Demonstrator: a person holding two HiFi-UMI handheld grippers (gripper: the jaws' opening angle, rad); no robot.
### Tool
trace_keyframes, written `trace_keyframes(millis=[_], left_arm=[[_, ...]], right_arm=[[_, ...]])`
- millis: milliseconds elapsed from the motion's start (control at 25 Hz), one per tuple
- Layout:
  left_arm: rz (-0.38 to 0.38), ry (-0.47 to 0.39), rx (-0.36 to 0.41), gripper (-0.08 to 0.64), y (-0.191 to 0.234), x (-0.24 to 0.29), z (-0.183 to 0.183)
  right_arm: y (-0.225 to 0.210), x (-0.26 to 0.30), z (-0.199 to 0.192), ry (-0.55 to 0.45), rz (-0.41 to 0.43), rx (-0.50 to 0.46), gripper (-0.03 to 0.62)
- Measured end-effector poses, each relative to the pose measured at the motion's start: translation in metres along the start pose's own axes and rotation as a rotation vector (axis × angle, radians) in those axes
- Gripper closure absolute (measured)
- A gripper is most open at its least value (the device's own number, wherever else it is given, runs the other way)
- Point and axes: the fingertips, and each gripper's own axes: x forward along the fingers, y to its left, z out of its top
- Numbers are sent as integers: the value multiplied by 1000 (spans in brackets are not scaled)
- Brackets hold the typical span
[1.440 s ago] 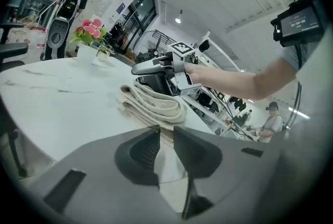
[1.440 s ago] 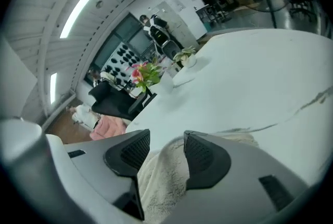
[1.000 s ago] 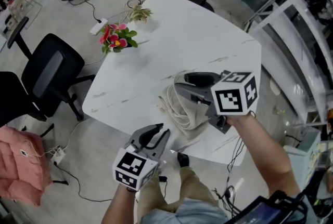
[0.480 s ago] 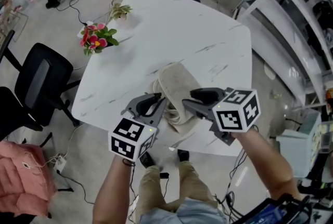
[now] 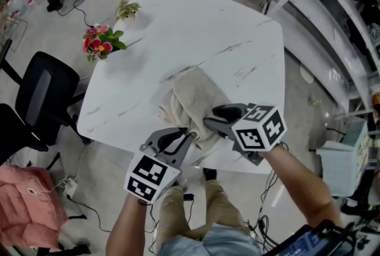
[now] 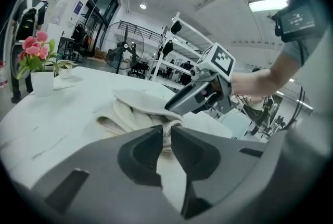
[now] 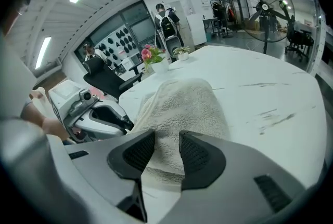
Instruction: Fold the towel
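Note:
A beige towel lies bunched on the white marble table, close to its near edge. My left gripper meets the towel's near left corner. Its jaws have just been closing and stand almost together, with a bit of towel edge pinched between them. My right gripper sits at the towel's near right side. Its jaws have also just been closing, and thick towel pile fills the gap between the pads. The two grippers are close together, tips nearly meeting. Each shows in the other's view: right gripper, left gripper.
A pot of pink flowers and a small green plant stand at the table's far left. A black office chair and a pink garment are on the floor to the left. White shelving runs along the right.
The left gripper came up from off the table's near edge onto the towel's corner. The right gripper dropped back and down to the towel's near side. Both now sit at the towel.

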Motion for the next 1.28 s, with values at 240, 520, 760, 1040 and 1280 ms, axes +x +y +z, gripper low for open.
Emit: trace_keyframes(millis=[240, 520, 760, 1040, 1280], left_arm=[[15, 28, -51, 508, 10, 10, -16], [8, 29, -56, 509, 10, 11, -16], [-5, 28, -54, 508, 11, 14, -13], [-14, 23, -66, 508, 8, 16, -13], [4, 49, -56, 508, 9, 11, -19]], right_arm=[[35, -12, 35, -99, -27, -120, 430], [45, 22, 12, 26, -78, -195, 414], [39, 24, 1, 54, -126, -230, 564], [73, 1, -4, -1, -15, -370, 568], [74, 11, -29, 45, -28, -459, 566]])
